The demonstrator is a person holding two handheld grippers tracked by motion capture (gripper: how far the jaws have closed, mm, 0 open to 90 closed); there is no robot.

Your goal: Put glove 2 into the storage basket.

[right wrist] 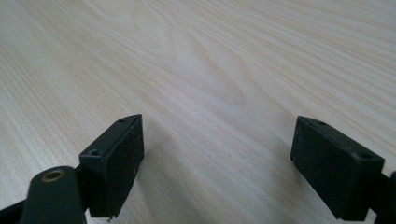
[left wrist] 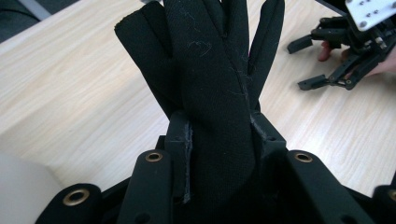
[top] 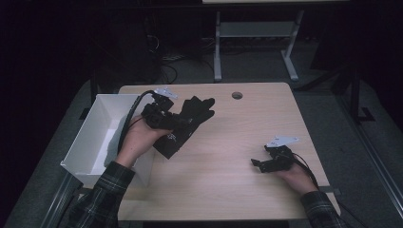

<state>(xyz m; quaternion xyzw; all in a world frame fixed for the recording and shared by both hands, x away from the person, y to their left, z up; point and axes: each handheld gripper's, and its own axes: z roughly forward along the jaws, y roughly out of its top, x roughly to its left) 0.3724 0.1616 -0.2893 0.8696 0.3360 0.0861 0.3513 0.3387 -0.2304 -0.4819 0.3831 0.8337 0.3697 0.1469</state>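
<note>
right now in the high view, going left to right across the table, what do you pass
white bin → left gripper shut on the black glove → round hole in the table → right gripper, jaws open over bare wood

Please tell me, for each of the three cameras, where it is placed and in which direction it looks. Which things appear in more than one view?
High view: above the person's side, looking forward and down on the table; both forearms, the white bin.
Left gripper view: on the left gripper, looking along its jaws, shut on the black glove.
Right gripper view: on the right gripper, low over bare wood, jaws open.
Shared: glove and right gripper appear in the high and left gripper views.
</note>
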